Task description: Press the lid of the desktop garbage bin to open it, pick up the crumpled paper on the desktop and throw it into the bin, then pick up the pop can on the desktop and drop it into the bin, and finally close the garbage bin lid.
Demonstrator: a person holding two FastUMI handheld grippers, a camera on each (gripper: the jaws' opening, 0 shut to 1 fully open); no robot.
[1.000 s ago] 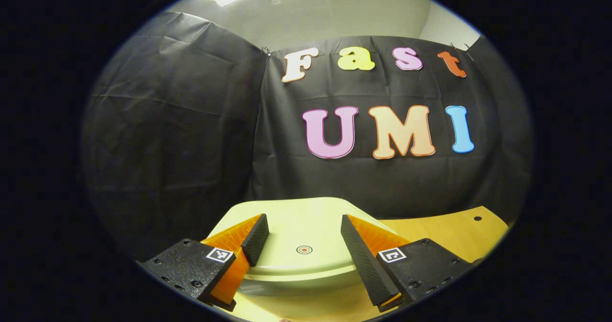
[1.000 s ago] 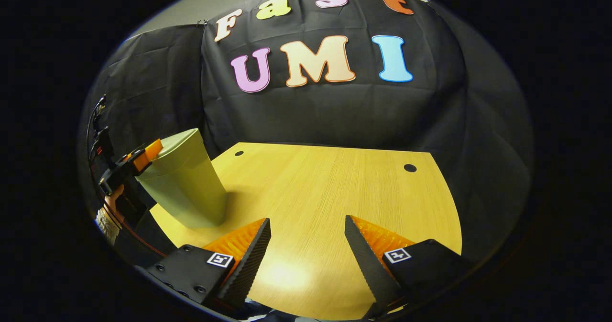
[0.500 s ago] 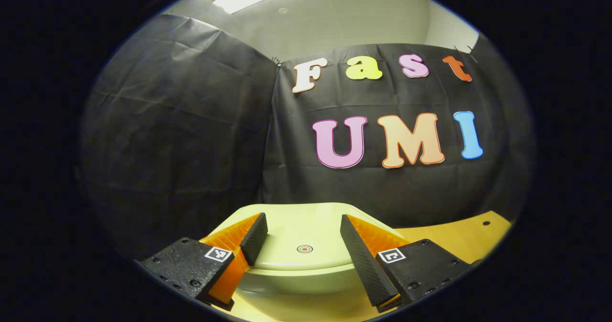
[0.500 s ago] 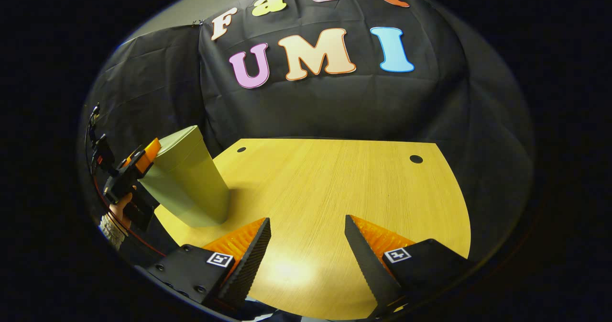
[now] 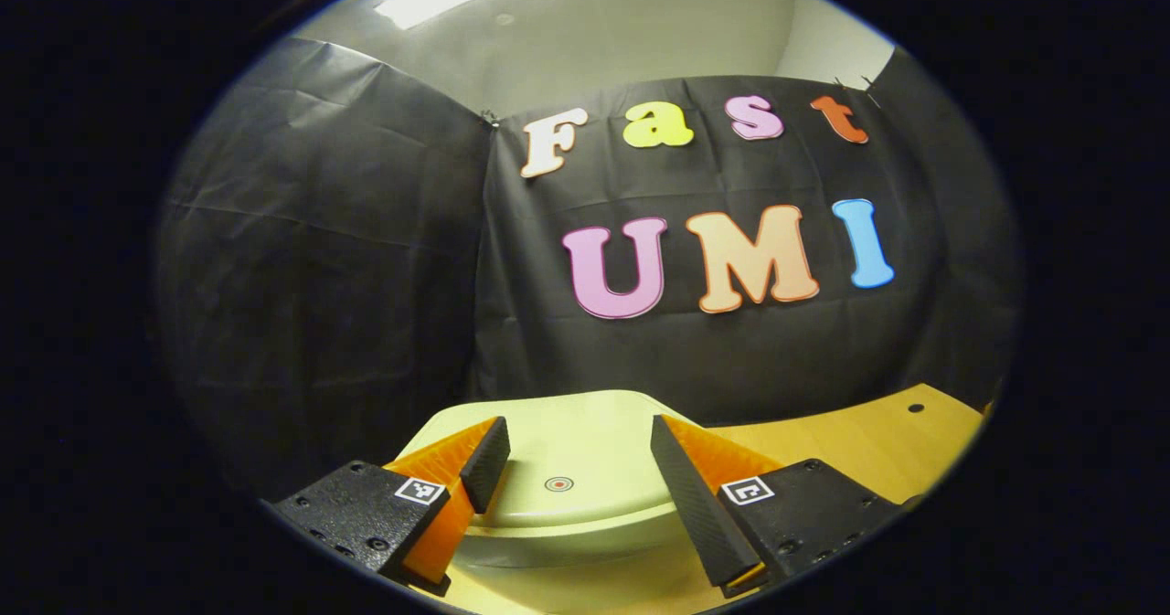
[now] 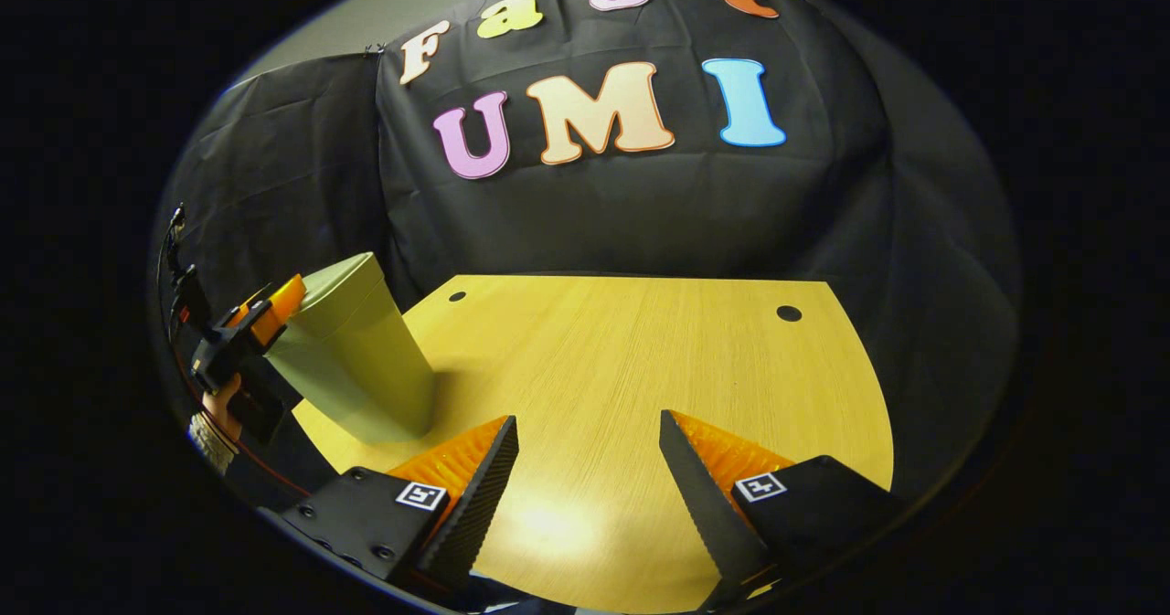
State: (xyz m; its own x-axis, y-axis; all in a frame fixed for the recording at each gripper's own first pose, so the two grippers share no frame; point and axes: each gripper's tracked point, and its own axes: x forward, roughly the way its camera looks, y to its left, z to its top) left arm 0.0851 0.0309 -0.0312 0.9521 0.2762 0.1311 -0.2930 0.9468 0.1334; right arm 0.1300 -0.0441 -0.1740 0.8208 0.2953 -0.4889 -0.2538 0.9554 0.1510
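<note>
in the left gripper view the left gripper (image 5: 576,455) has its jaws spread wide, with nothing pinched between them. the pale green garbage bin (image 5: 585,524) sits right under and between the jaws, its lid (image 5: 576,441) shut and lying flat. a small round red mark (image 5: 558,483) on the lid shows in the gap between the two fingers, a little nearer the left one. whether the fingertips touch the lid i cannot tell. beyond the right finger runs the wooden desktop (image 5: 868,432).

in the right gripper view the right gripper (image 6: 590,469) also has its jaws spread apart, holding nothing, above bare desktop (image 6: 622,368). the bin (image 6: 352,359) stands well off to the left of its left jaw, with the other gripper (image 6: 247,332) at the bin's top edge and a hand (image 6: 219,405) gripping it from behind.
</note>
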